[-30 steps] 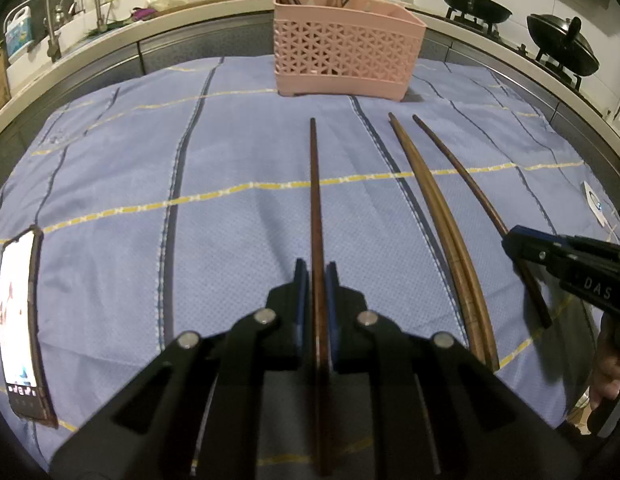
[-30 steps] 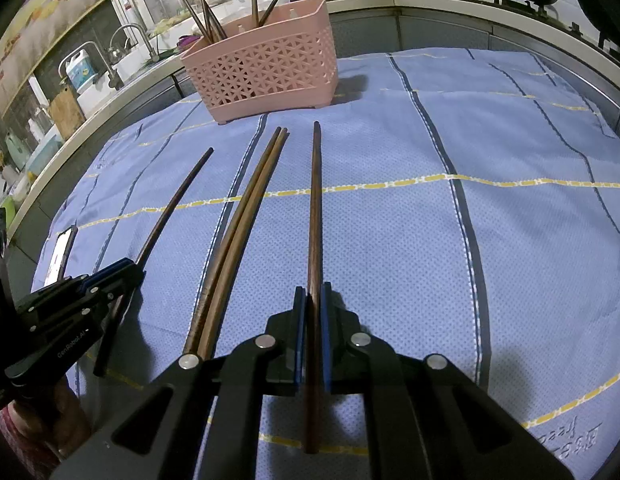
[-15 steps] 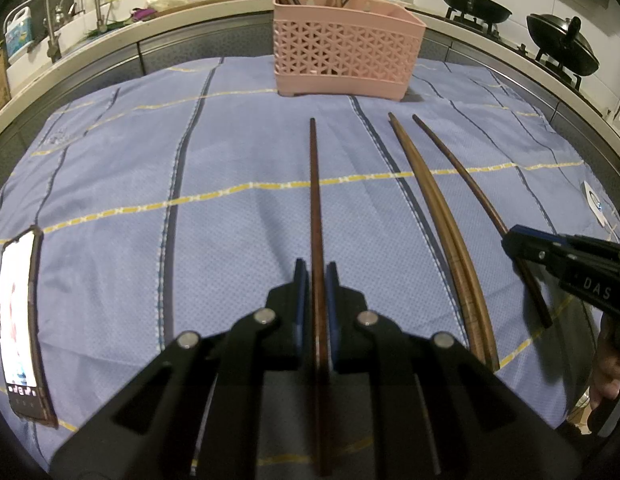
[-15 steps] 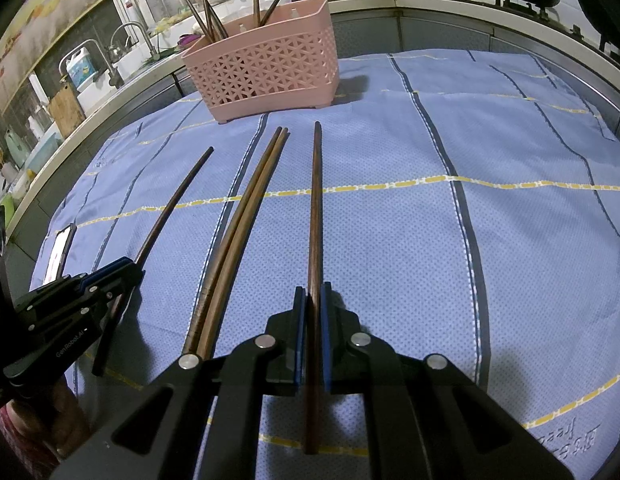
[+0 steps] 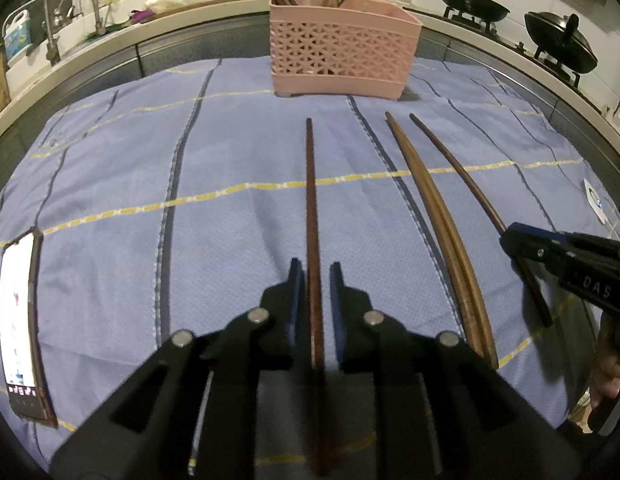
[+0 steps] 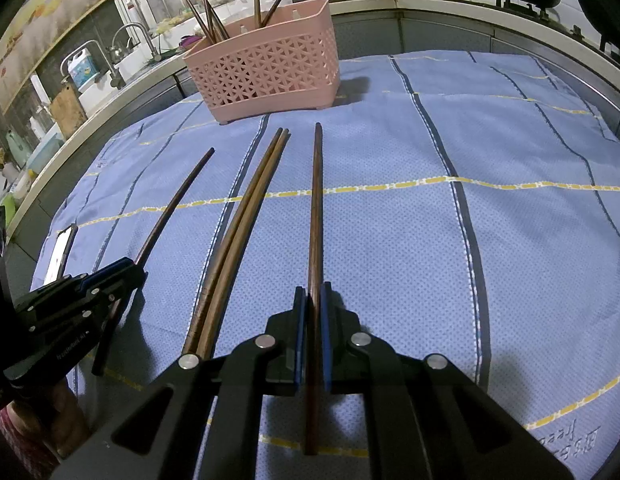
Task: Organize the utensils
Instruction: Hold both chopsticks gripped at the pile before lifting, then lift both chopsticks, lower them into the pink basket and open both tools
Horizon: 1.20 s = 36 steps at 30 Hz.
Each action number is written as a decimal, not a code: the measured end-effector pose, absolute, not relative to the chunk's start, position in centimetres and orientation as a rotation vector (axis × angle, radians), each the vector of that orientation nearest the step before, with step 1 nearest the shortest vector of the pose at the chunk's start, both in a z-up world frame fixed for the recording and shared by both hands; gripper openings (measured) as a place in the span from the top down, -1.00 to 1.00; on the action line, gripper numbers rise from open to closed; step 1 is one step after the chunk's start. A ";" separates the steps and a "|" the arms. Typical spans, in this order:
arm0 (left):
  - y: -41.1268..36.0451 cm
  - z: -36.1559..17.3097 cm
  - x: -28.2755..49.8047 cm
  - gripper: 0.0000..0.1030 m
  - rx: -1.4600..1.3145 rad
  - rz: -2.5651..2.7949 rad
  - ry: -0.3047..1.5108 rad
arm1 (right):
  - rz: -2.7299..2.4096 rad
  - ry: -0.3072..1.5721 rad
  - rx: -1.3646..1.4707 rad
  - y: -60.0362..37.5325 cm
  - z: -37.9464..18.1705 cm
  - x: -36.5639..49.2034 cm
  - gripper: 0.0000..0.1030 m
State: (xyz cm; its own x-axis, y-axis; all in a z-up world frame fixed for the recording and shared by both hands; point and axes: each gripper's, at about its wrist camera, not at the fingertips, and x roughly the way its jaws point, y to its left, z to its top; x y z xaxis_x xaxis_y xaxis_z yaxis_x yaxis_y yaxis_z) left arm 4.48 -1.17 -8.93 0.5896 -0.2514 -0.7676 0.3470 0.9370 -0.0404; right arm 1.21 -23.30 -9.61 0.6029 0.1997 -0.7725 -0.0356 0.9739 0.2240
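Note:
A dark brown chopstick (image 5: pixel 312 208) lies on the blue cloth between the pads of my left gripper (image 5: pixel 315 276), whose jaws stand slightly apart with a small gap on each side of it. My right gripper (image 6: pixel 313 300) is shut on another dark chopstick (image 6: pixel 316 200), which points toward the pink basket (image 6: pixel 266 68). That chopstick also shows in the left wrist view (image 5: pixel 458 172). A lighter brown pair of chopsticks (image 5: pixel 438 216) lies between the two dark ones. The pink basket (image 5: pixel 342 44) stands at the far edge of the cloth with several utensils upright in it.
A phone (image 5: pixel 22 324) with a lit screen lies on the cloth at the left. A sink with taps (image 5: pixel 70 20) is at the back left. Woks on a stove (image 5: pixel 558 40) are at the back right.
My left gripper's jaws have opened slightly around the chopstick. The right gripper and the other chopsticks have not moved.

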 end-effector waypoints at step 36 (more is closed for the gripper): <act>-2.7 -8.1 12.3 0.28 0.116 -0.373 0.933 | 0.214 0.960 0.049 -22.3 -8.6 10.5 0.84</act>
